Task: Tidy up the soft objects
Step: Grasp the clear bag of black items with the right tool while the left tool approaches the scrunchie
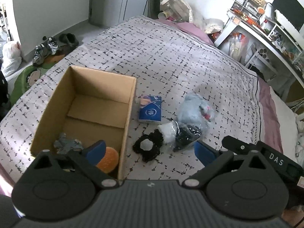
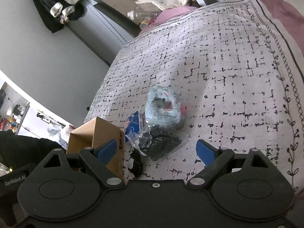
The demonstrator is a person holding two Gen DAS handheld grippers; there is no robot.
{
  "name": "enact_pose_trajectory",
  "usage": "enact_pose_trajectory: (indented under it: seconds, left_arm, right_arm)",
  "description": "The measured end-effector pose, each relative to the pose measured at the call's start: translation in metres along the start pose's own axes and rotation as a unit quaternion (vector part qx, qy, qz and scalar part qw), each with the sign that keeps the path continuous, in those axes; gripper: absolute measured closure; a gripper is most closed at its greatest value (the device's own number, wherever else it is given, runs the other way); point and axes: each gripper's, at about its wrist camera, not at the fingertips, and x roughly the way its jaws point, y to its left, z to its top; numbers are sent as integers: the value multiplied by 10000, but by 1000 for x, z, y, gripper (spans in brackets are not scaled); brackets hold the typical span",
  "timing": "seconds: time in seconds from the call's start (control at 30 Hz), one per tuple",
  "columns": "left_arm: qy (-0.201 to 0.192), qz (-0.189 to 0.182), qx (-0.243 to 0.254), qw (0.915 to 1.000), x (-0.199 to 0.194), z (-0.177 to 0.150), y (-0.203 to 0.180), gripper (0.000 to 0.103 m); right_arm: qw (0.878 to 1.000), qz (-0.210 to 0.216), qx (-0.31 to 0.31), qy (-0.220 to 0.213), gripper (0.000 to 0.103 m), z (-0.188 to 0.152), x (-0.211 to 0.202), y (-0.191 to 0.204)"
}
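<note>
Left wrist view: the left gripper was held above the bed, its blue-padded fingers spread wide with nothing gripped between them.
Bed cover: a white quilted spread with black dash marks was seen under every item.
Box: an open brown cardboard box was placed at the near left of the spread; a round orange ball-like soft thing and a crumpled grey cloth piece were seen inside at its near end.
Tissue pack: a blue soft tissue pack was laid just right of the box wall.
Scrunchie: a black ruffled ring-shaped scrunchie was laid near the box, between the left gripper's fingers in that view.
Bagged items: a clear plastic bag with white and black fabric was laid right of the scrunchie, touching a light blue fluffy plush toy in clear wrap beyond it.
Right wrist view: the right gripper was likewise held wide open and empty, above the bagged fabric.
Plush toy: the toy was seen farther away, past the bag, with the tissue pack to its left.
Box corner: the box was seen at the near left, behind the left-hand finger.
Scrunchie again: the scrunchie was seen beside the box corner.
</note>
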Motion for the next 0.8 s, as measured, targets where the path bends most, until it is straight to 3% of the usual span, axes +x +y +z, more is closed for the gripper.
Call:
enact_pose_trajectory:
  seconds: [0.27,0.6,0.8]
  left_arm:
    - [-19,-19,49,10000,15,-2,-9,13]
    - [137,-111,80,9998,35,1,-14,39]
    - [240,-143,153,9995,47,1,-20,43]
  right_arm:
    - [9995,72,285,70,15,0,23,-9]
    - [9974,18,687,224,15,0,52,-18]
    - [9955,62,874,368,22,-2,68,-22]
